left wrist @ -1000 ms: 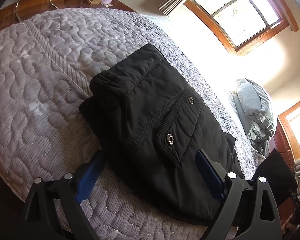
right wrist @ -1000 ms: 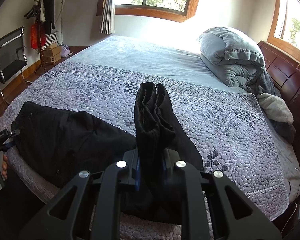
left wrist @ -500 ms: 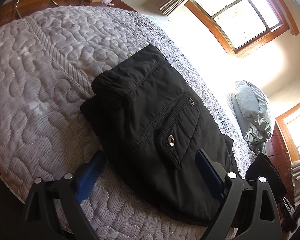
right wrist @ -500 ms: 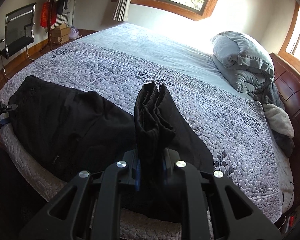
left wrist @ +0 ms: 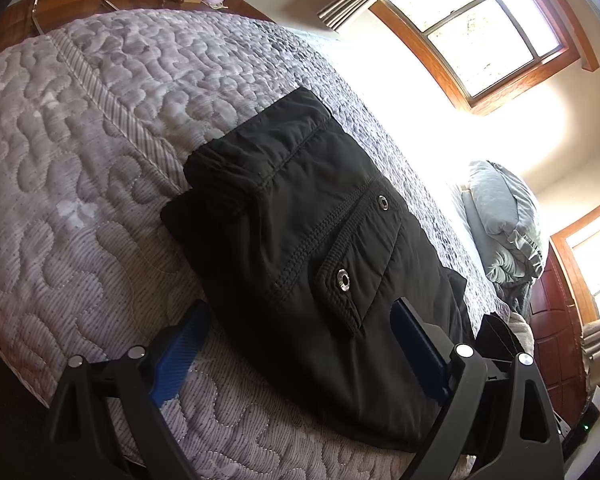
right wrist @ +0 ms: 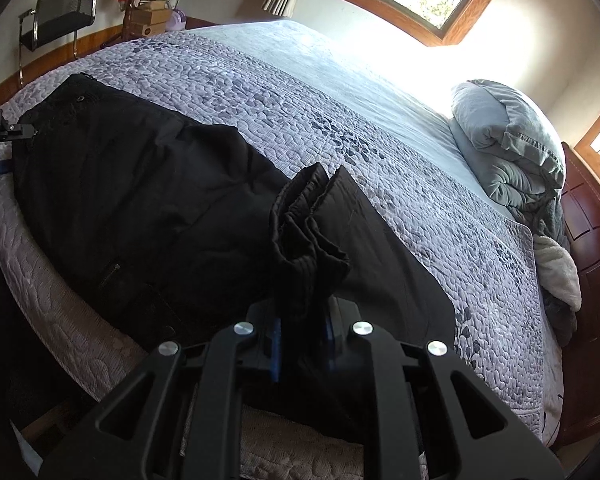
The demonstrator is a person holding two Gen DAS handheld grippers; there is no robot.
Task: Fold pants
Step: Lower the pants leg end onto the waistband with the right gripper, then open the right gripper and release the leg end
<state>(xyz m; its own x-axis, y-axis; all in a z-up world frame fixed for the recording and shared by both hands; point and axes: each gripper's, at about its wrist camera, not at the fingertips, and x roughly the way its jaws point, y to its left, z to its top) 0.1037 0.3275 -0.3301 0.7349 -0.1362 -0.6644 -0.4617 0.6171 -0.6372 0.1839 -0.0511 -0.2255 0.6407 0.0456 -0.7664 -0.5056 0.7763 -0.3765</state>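
A: Status, left first?

B: My left gripper (left wrist: 300,344) is wide open, gripping nothing, straddling the waist end of the pants (right wrist: 140,200), which lie flat on the bed (right wrist: 380,120). My right gripper (right wrist: 300,340) is clamped on the bunched leg hems.

A: Handling?

B: Looks soft, light, slick, probably slumps. I'd pinch hems or waistband, through all layers.

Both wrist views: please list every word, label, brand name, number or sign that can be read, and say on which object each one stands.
No text can be read in either view.
Cardboard boxes by the far wall: marks on them, too small and blurred to read.
Black pants: only plain metal snaps, no visible label or brand.
Quilt: stitched and printed pattern only, no writing.
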